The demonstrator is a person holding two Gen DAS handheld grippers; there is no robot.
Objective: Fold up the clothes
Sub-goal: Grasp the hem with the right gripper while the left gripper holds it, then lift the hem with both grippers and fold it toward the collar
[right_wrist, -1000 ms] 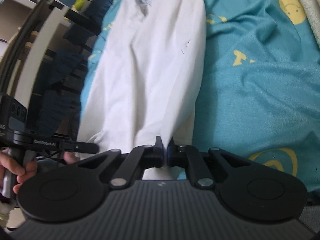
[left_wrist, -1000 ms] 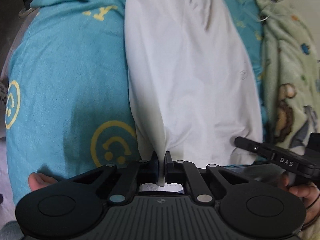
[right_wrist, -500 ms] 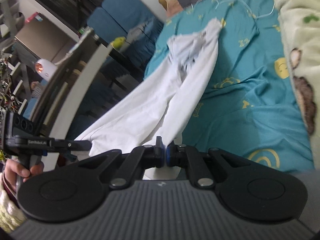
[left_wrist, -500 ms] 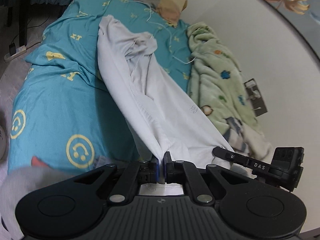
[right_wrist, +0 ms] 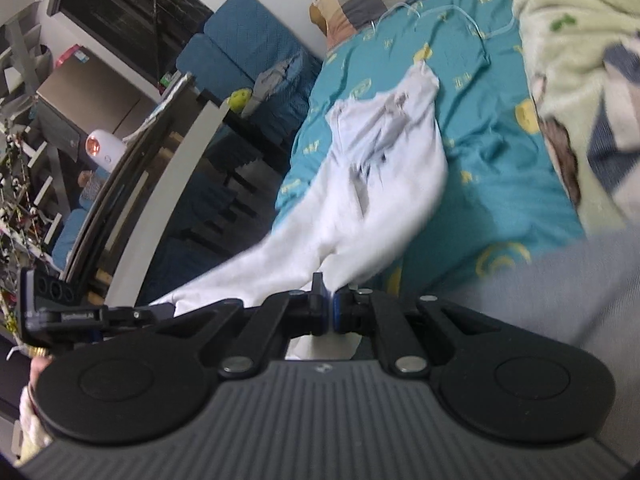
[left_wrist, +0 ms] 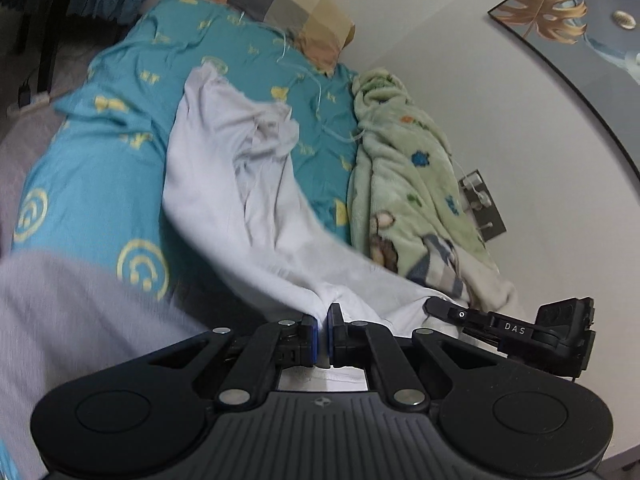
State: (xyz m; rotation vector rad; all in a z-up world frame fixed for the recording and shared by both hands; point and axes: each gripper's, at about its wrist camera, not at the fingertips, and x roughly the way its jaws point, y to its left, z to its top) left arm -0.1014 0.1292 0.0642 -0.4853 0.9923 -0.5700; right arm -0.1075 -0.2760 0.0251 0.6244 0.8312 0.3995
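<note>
A white garment (left_wrist: 248, 200) stretches lengthwise along a bed with a teal sheet (left_wrist: 100, 168); its far end with the bunched collar rests on the sheet, its near end is lifted. My left gripper (left_wrist: 322, 320) is shut on one near corner of the hem. My right gripper (right_wrist: 331, 304) is shut on the other near corner of the same white garment (right_wrist: 380, 184). The right gripper's body (left_wrist: 516, 330) shows at the right of the left wrist view, and the left gripper's body (right_wrist: 72, 314) shows at the left of the right wrist view.
A green patterned blanket (left_wrist: 408, 184) lies along the wall side of the bed. A checked pillow (left_wrist: 280, 4) sits at the head, with a thin white cable (left_wrist: 320, 92) beside it. A blue chair (right_wrist: 248, 56) and a slatted frame (right_wrist: 152, 184) stand beside the bed. Grey cloth (left_wrist: 72, 320) fills the near foreground.
Both grippers have risen and pulled back, lifting the near hem of the white garment off the sheet. The whole bed, pillow and wall have come into view.
</note>
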